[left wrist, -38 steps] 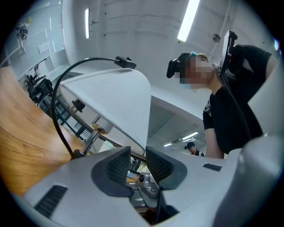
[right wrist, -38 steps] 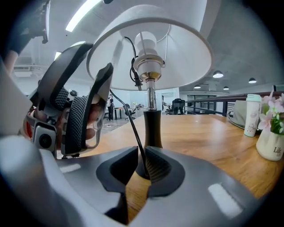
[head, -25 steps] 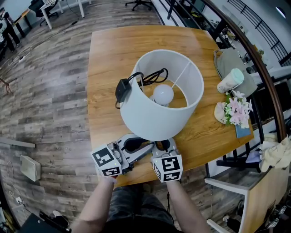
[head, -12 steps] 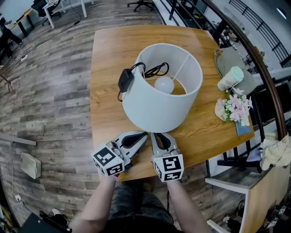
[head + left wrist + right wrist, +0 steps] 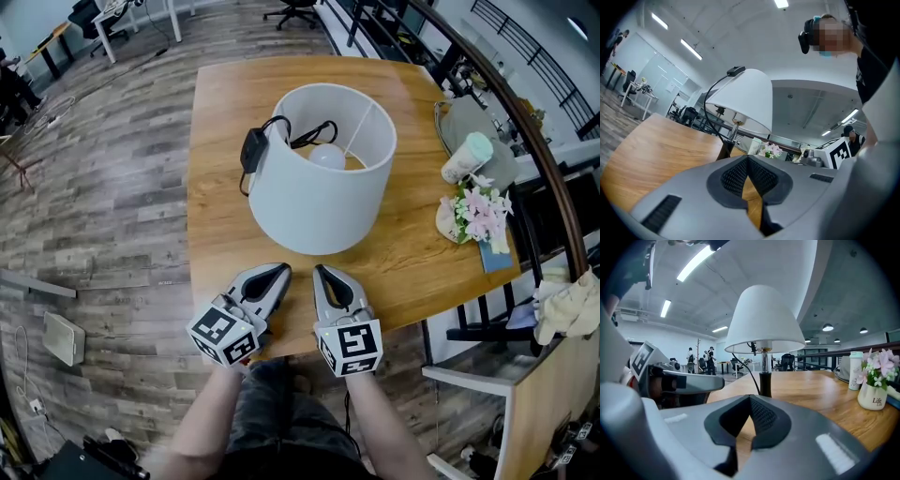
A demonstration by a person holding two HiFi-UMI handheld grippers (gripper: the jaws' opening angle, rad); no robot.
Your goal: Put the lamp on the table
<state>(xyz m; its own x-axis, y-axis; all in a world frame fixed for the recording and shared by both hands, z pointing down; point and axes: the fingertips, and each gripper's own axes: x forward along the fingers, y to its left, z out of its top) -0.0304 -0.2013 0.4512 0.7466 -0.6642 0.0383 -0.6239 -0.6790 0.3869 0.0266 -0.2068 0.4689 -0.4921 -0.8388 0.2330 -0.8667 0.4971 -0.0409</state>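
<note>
Lamp, head view: the lamp point(image 5: 323, 178) stands upright near the middle of the surface point(image 5: 220, 103). Its cord point(image 5: 314, 133) and black plug point(image 5: 252, 150) hang over the rim of the shade.
Step, head view: placing looks finished. The left hand-held gripper point(image 5: 279, 270) and the right hand-held gripper point(image 5: 322, 270) sit by the near edge, both apart from the lamp.
Left gripper view: the jaw tips meet on nothing. The lamp point(image 5: 740, 101) stands ahead on the wood, untouched.
Right gripper view: the jaws have just been closing and now meet with nothing between them. The lamp's dark base point(image 5: 764, 383) rests flat on the surface ahead.
Next move: probably only to stay clear of the shade and the hanging cord, so nothing tips the lamp.
Count: one lamp, one surface, two hand-held grippers, one flower pot point(image 5: 873, 397) and one bottle point(image 5: 855, 370).
</note>
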